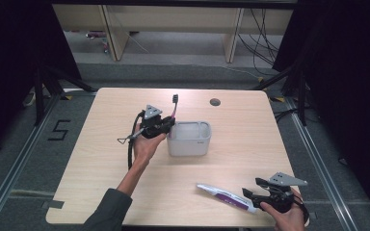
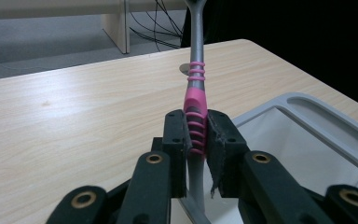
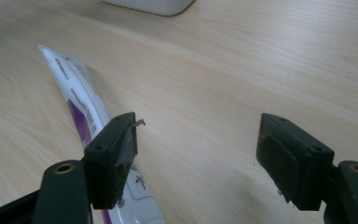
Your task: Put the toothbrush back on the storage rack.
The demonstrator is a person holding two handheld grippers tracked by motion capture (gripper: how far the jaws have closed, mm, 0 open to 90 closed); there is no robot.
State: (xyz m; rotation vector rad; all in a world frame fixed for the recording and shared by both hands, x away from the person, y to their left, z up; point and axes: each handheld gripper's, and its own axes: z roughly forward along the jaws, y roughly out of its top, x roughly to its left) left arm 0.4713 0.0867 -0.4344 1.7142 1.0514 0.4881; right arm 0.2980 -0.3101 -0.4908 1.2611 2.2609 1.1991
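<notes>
My left gripper [image 1: 166, 125] is shut on a grey and pink toothbrush [image 1: 174, 107] and holds it upright at the left edge of the grey holder box [image 1: 189, 138]. In the left gripper view the pads clamp the toothbrush [image 2: 196, 100] by its pink ribbed grip, and the grey holder box [image 2: 307, 140] lies just to the right. A white and purple toothpaste tube [image 1: 224, 196] lies flat near the table's front edge. My right gripper [image 1: 253, 190] stands open at the tube's right end. In the right gripper view the toothpaste tube [image 3: 81, 102] runs under the left jaw, outside the gap.
The light wooden table [image 1: 101, 159] has a round cable hole [image 1: 215, 102] near its far edge. Dark stands and curtains flank both sides. Cables hang beyond the table at the back right.
</notes>
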